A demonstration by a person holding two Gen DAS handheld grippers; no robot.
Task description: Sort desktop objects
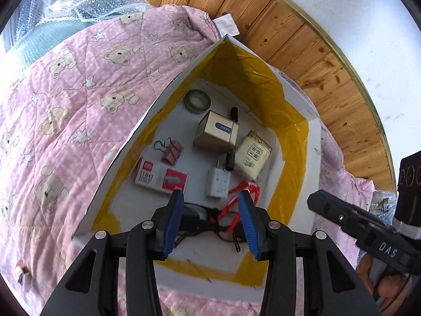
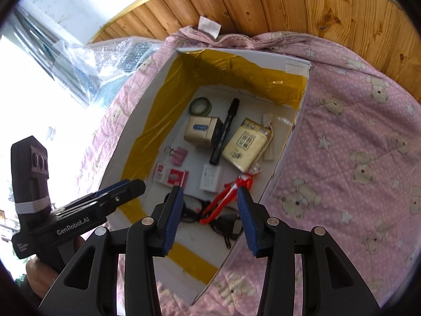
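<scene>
Both tools [image 1: 210,197] [image 2: 209,194] apart — empty, over white cardboard box [image 1: 313,142], yellow-taped walls, quilted pink blanket [image 1: 65,110]

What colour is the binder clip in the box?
Pink, with dark wire handles. The binder clip shows best in the left wrist view.

Tape roll [image 2: 201,105], pen [image 2: 224,131] and charger [image 2: 211,178] lie in box [image 2: 294,64] on quilt [image 2: 355,144]

A white box [image 2: 297,64] with yellow-taped walls lies open on a pink quilt. On its floor, a tape roll [image 2: 200,105] lies at 11 o'clock, a gold box [image 2: 201,131] beside a black marker [image 2: 225,131] centrally, and red pliers [image 2: 227,197] at 5 o'clock.
</scene>
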